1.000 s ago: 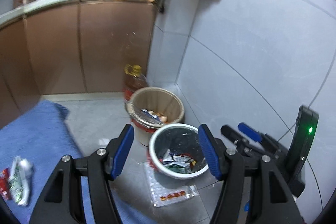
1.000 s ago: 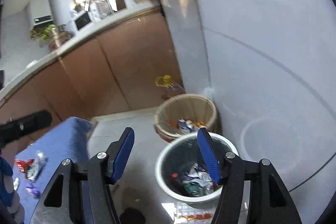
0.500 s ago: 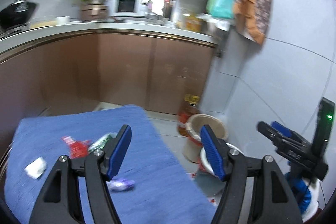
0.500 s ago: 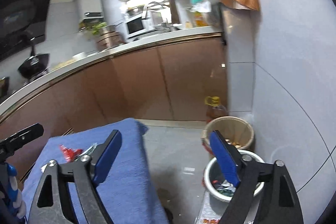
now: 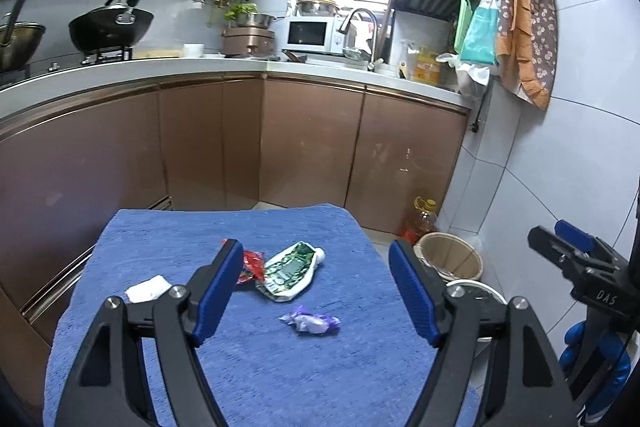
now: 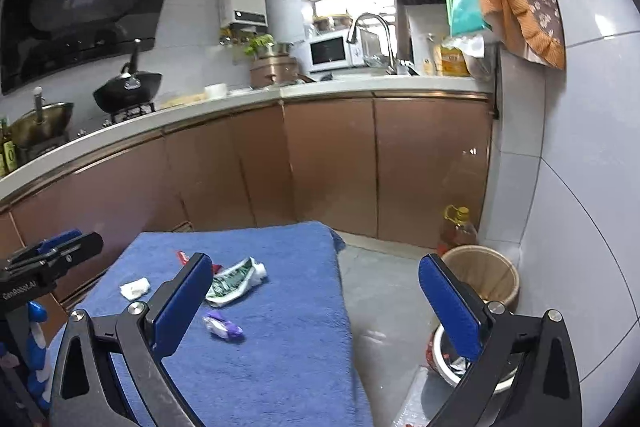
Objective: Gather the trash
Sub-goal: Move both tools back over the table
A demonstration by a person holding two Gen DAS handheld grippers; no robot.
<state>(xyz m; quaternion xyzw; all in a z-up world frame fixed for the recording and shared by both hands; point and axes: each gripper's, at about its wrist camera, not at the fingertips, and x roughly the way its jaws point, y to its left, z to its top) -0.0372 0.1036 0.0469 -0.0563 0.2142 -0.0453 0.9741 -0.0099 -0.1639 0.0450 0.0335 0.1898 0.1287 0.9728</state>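
Both views have swung up from the bins to the blue bench (image 5: 248, 367) | left gripper (image 5: 316, 291) and right gripper (image 6: 316, 301) wide open, empty | four trash pieces mid-frame: red wrapper (image 5: 252, 263), green pouch (image 5: 290, 271), white scrap (image 5: 147, 287), purple wrapper (image 5: 310, 323) | two bins lower right: wooden bin (image 5: 450, 259), white bin (image 6: 452, 367)

Ahead of the left hand-held gripper (image 5: 316, 293), four bits of trash lie on the towel (image 5: 248, 379): a candy wrapper (image 5: 311, 322) nearest, a flattened pouch (image 5: 290, 271) beyond it, a snack packet (image 5: 251, 264) touching the pouch's left side, and a paper scrap (image 5: 147, 288) further left. Right of the towel, on the floor, the wooden bin (image 5: 452, 259) stands behind the bucket (image 6: 448, 361), an oil bottle (image 5: 421, 222) behind both.
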